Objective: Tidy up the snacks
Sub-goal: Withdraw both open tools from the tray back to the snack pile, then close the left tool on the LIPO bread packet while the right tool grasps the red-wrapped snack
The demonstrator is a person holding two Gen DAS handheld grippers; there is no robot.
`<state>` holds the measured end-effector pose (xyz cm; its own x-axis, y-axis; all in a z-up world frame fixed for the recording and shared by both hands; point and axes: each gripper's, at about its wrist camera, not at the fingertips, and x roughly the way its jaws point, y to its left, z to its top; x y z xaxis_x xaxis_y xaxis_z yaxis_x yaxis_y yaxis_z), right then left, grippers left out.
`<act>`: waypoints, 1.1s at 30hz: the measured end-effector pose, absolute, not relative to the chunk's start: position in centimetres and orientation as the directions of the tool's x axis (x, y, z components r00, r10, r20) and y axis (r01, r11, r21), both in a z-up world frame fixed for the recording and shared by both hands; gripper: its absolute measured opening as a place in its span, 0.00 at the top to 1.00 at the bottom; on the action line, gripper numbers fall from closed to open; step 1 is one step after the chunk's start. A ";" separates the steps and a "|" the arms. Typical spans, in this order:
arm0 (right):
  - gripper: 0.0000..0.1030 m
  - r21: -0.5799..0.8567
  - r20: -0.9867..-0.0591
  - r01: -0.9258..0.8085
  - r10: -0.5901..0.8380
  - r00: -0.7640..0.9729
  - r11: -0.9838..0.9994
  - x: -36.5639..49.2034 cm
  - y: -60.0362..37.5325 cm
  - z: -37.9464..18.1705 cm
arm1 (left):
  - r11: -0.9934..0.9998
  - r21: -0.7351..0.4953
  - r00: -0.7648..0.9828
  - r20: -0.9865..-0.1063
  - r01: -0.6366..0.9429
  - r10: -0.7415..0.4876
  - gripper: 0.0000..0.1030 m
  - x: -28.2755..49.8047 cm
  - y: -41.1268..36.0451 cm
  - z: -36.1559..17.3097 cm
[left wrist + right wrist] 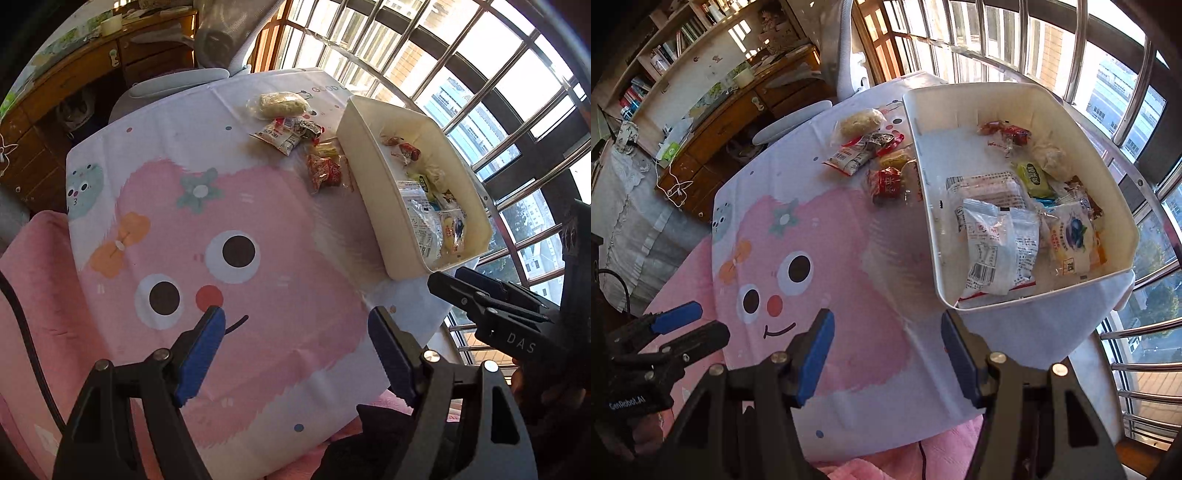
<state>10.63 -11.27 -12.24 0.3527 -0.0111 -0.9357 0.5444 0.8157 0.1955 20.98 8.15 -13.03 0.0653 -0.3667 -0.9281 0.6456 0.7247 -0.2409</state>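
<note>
spread over the table: a cartoon tablecloth, pink face with two round eyes and a small smile, draped across most of both views. at its far right side, against the barred window: a white rectangular bin, open-topped, already loaded with wrapped snacks. inside, near the close end, a large clear-and-white packet printed with text and a barcode, touching a blueberry-print packet just beside it. further in, a green-labelled pouch, and at the far end a red-wrapped piece.

outside the bin, on the cloth just beside its left wall: a small cluster of loose snacks. farthest back, a pale round bun in clear wrap. in front of that, a white sachet with barcode touching a dark foil piece. closest to the bin wall, a red crinkled packet, with a small yellow item behind it.

low over the near edge of the cloth: left gripper, blue pads spread wide, nothing between. off to its right, right gripper, parted at a middling gap, likewise empty, poised above the cloth just short of the bin's near corner. both well apart from the loose cluster.
</note>
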 end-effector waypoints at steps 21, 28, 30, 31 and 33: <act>0.41 0.133 -0.915 0.472 -0.074 0.396 0.871 18.6 -11.9 -15.0 | 0.680 -0.149 0.023 -0.971 0.718 -0.237 0.20 34.0 -1.9 -15.3; 0.41 0.090 -0.909 0.453 -0.112 0.400 0.887 21.8 -12.2 -16.8 | 0.662 -0.141 -0.012 -0.981 0.736 -0.196 0.19 37.6 -6.1 -19.0; 0.41 0.071 -0.907 0.462 -0.135 0.399 0.884 22.4 -12.0 -17.5 | 0.655 -0.146 -0.023 -0.981 0.742 -0.192 0.18 38.5 -7.2 -19.9; 0.41 0.059 -0.905 0.465 -0.150 0.398 0.883 22.8 -12.0 -17.8 | 0.650 -0.146 -0.027 -0.982 0.746 -0.189 0.18 38.9 -7.8 -20.4; 0.41 0.034 -0.899 0.474 -0.180 0.399 0.880 23.4 -12.0 -18.4 | 0.639 -0.138 -0.028 -0.984 0.756 -0.179 0.17 39.6 -8.8 -21.3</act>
